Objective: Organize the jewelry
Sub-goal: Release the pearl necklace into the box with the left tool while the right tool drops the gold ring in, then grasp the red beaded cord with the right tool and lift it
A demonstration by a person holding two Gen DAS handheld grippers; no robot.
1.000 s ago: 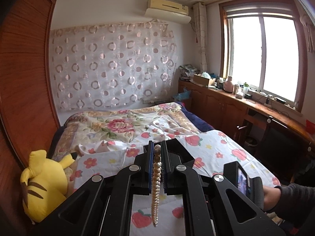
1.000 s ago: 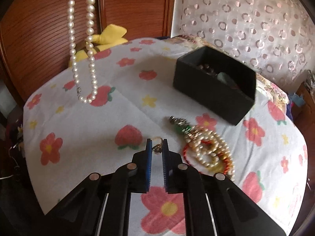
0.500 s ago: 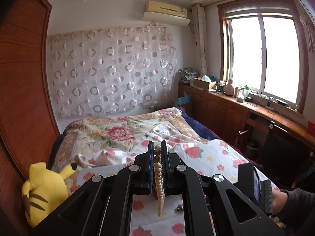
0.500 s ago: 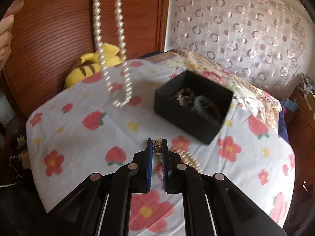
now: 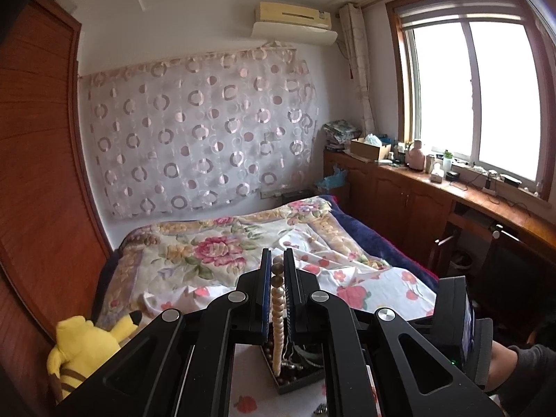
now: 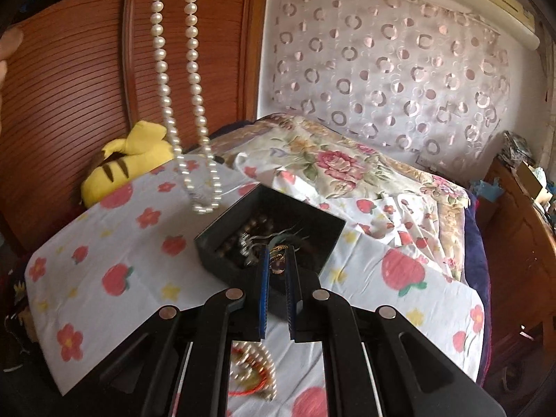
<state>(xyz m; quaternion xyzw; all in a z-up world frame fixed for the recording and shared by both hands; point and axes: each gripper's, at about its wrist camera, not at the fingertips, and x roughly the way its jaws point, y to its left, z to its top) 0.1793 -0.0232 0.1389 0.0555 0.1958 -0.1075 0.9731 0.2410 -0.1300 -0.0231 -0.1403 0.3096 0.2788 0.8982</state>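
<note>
My left gripper [image 5: 277, 264] is shut on a white pearl necklace [image 5: 277, 316] that hangs down over the black jewelry box [image 5: 299, 378]. In the right wrist view the same pearl necklace [image 6: 189, 104] dangles from the top left, its loop just left of the black box [image 6: 222, 260], which holds several dark bead strings and chains. My right gripper [image 6: 277, 260] is shut on a small gold ring [image 6: 278, 264] and holds it above the box's near side. A pile of pearl and red bead bracelets [image 6: 255, 368] lies on the cloth under the right gripper.
The box stands on a white cloth with strawberries and flowers [image 6: 114, 278] spread on the bed. A yellow plush toy [image 6: 125, 163] lies at the left by the wooden wardrobe [image 6: 69, 80]. A floral quilt [image 6: 330, 160] covers the bed behind. A wooden counter [image 5: 486, 201] runs under the window.
Both grippers have moved toward the black box. The pearl necklace now hangs by the box, and the right gripper with the ring has risen off the cloth to the box.
</note>
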